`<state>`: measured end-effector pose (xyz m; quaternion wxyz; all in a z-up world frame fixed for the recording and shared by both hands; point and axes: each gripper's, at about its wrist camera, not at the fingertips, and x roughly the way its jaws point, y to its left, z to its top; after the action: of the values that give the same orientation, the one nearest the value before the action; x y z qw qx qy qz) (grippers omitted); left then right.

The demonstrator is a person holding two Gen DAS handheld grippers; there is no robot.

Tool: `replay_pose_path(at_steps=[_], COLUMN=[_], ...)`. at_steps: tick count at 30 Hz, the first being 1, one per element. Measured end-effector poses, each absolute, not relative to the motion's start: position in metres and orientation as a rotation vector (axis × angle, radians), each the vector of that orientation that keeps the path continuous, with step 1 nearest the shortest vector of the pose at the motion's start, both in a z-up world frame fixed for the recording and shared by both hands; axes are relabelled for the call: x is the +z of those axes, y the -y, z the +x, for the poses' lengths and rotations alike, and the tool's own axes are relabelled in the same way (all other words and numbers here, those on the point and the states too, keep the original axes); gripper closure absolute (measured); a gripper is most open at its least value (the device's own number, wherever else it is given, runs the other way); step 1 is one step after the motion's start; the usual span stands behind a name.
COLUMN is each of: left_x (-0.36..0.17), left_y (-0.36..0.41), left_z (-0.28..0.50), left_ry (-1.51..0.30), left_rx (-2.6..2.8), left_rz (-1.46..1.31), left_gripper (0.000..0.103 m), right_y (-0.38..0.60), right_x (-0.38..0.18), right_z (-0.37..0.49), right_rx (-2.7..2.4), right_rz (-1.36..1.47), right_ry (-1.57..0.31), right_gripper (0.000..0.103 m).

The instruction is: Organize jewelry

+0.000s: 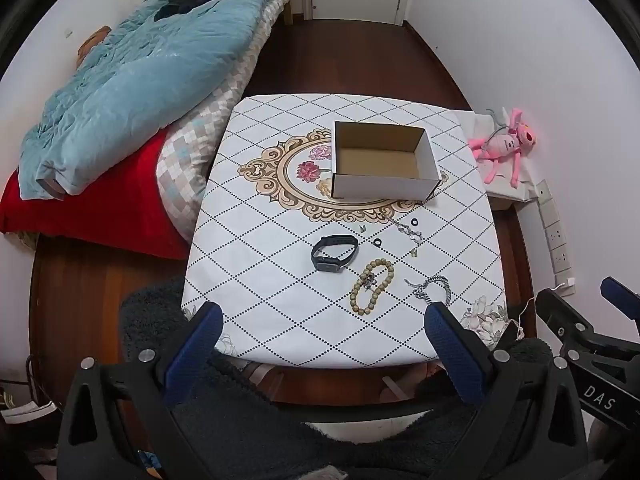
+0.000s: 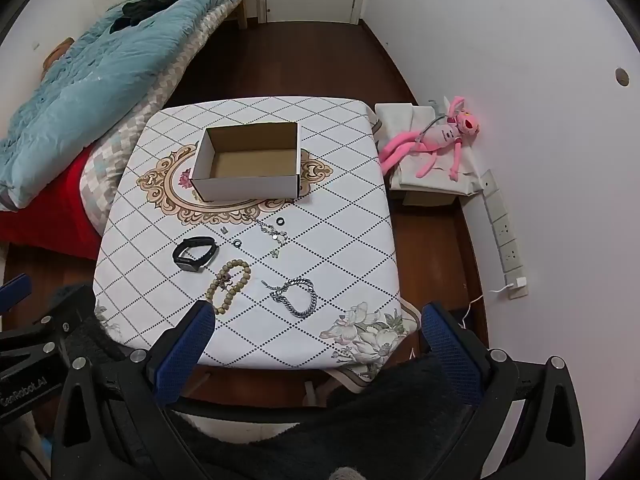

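Two wrist views cover the same desk (image 1: 280, 320).

Left wrist view: the left gripper (image 1: 324, 344) hangs over the near edge of the desk, jaws wide, nothing between them. An open cardboard box (image 1: 380, 164) stands toward the far side of the desk on the ornate oval print. The jewelry lies between the box and the near edge. A black wristband (image 1: 334, 254) lies left of the group. A wooden bead bracelet (image 1: 372, 286) lies just right of it and nearer the camera. A silver chain bracelet (image 1: 434, 288) lies right of the beads, partly behind the right fingertip. A thin chain necklace (image 1: 404, 230) runs diagonally in front of the box, with two small black rings (image 1: 414, 222) beside it. The right gripper (image 1: 592, 332) shows only at the right margin. A pink plush toy (image 1: 504, 144) lies on a side stand to the right; a bed (image 1: 120, 100) stands to the left.

Right wrist view: the right gripper (image 2: 320, 344) hangs over the near edge, jaws wide and empty. The silver chain bracelet (image 2: 296, 296) lies between the fingertips in the picture, well ahead of them. The bead bracelet (image 2: 230, 286) lies just beyond the left fingertip. The wristband (image 2: 195, 254), necklace (image 2: 272, 232) and box (image 2: 248, 164) lie farther out.
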<state>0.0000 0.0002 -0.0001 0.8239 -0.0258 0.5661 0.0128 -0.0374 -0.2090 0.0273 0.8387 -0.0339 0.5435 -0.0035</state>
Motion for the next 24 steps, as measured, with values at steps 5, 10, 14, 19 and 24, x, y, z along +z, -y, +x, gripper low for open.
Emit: replay_pose_path(at_steps=[5,10,14,19,24], left_x=[-0.0002,-0.0007,0.0021,0.0027,0.0025], left_y=[-0.0002,-0.0002,0.002,0.0043,0.0043], left_z=[0.0003,0.0005,0.0007,0.0009,-0.0002], left_ry=[-1.202,-1.201,-1.203,-1.204,-1.2], left_rx=[0.032,0.031,0.028,0.025,0.025], left_rz=[-0.051,-0.049,-0.048,-0.042,-0.041], left_gripper=[0.0,0.0,0.0,0.0,0.0], right_y=[0.2073,0.2105,0.2101,0.2101,0.2109], right_x=[0.0282,0.031,0.0302,0.0303,0.0319], right_z=[-0.0378,-0.0378,-0.0367,-0.0381,-0.0384], right_rx=[-0.021,-0.023,-0.022,-0.021,-0.022], right_rz=[-0.082,-0.082,-0.08,-0.079,-0.078], right_ry=[-1.145,-1.147,-1.147,-1.145,-1.142], right_gripper=[0.0,0.0,0.0,0.0,0.0])
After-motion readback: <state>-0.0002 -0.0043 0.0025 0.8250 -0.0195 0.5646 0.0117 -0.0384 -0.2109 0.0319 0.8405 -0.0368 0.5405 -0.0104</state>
